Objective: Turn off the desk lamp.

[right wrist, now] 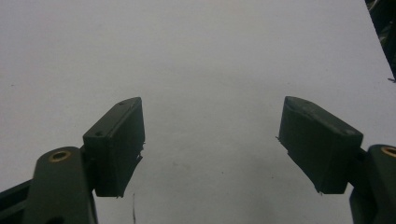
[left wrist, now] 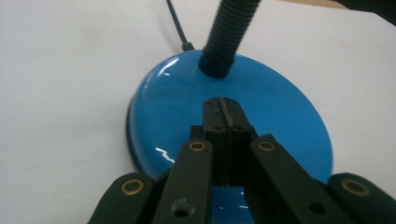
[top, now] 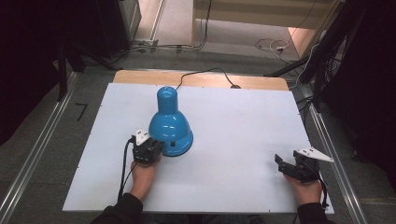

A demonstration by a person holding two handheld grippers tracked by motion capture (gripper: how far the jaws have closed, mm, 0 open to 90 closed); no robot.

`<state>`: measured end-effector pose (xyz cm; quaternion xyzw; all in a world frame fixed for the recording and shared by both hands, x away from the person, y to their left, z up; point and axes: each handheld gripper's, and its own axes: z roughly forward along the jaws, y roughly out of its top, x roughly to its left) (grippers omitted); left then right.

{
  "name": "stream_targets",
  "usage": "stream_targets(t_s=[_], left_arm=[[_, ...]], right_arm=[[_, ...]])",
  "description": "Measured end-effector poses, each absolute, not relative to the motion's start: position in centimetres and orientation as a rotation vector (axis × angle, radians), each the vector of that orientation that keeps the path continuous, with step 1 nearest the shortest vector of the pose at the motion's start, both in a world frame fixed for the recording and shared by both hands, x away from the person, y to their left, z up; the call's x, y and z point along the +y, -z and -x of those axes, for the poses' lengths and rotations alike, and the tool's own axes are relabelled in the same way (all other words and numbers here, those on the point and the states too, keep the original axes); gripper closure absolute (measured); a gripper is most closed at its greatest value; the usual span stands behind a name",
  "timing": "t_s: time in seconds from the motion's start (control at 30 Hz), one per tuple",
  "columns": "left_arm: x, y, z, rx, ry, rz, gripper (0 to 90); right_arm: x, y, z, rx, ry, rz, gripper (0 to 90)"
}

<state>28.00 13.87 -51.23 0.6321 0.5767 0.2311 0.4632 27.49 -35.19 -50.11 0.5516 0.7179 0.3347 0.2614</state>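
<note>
My left gripper [left wrist: 223, 122] has its fingers closed, empty, tips on or just over the blue desk lamp's [top: 169, 122] base [left wrist: 187, 116] at the counter's [top: 233, 140] near left. My right gripper [right wrist: 212, 140] waits open, well apart. Pressing off-centre could tip the top-heavy lamp or skid it.

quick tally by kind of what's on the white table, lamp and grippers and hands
blue desk lamp: 1
hand-held gripper: 2, the left hand-held gripper shut beside the lamp base, the right hand-held gripper open over the bare white table
hands: 2, the left hand and the right hand
total: 5
</note>
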Motion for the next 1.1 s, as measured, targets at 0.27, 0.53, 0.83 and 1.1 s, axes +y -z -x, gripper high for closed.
stream_targets(t_s=[0.27, 0.53, 0.83, 1.1], left_arm=[[14.6, 51.0, -27.9, 1.427, -0.56, -1.547, 90.0], [14.9, 50.9, -27.9, 1.432, -0.552, -1.55, 90.0], [15.2, 50.8, -27.8, 1.446, -0.552, -1.563, 90.0], [15.6, 50.6, -27.7, 1.434, -0.537, -1.57, 84.8]], right_arm=[[-35.2, 50.1, -27.5, 1.945, -0.905, -1.492, 21.0], [-35.2, 50.1, -27.5, 1.944, -0.905, -1.493, 21.0], [-35.2, 50.1, -27.5, 1.944, -0.904, -1.493, 21.0], [-35.2, 50.1, -27.5, 1.944, -0.904, -1.494, 21.0]])
